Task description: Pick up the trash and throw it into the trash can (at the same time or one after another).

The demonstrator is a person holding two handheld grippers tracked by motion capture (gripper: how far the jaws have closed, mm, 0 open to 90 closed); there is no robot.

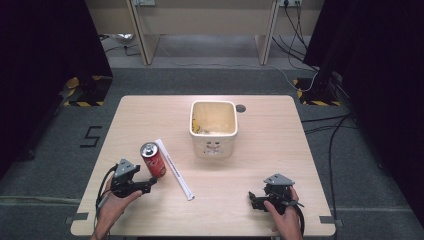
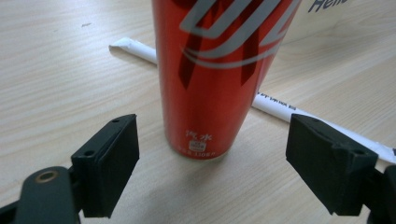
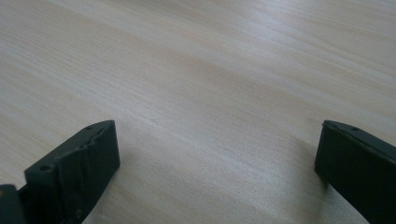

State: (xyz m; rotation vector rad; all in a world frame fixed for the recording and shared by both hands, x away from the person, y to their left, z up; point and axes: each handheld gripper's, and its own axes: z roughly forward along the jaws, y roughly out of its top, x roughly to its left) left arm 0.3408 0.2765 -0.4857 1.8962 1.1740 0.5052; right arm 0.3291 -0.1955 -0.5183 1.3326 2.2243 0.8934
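On the counter [image 1: 250, 165], near-left quarter: red can [image 1: 153, 159] standing upright, pull-tab end up; wrapped straw [image 1: 174, 169] lying just beside it on the right, running diagonally; cream bin [image 1: 213, 127] well apart toward the middle.

Left gripper [image 1: 148, 186]: released, jaws spread wide on either side of the can's base; no contact yet on either pad, seen from the left gripper view with the can [image 2: 215, 79] centred between them and the straw [image 2: 280, 108] passing behind it.

Right gripper [image 1: 254, 199]: released and holding nothing; resting low over bare wood near the front right edge, well apart from the can.

Weight: cannot tell whether full or emptied; likely light if empty, noticeably heavier and sloshing if not.

Stiffness: thin metal wall; probably dents under a hard squeeze, more so if empty.

Surface: glossy and painted, likely slippery against hard pads; round profile gives only narrow contact lines.

Stability: tall and narrow, so prone to tip if nudged by one jaw before the other.

Where to take hold: across the straight lower-middle wall, both pads meeting together; away from the tapered shoulder and base rim.

Pressure: firm enough to stop slipping, gentle enough not to crumple.
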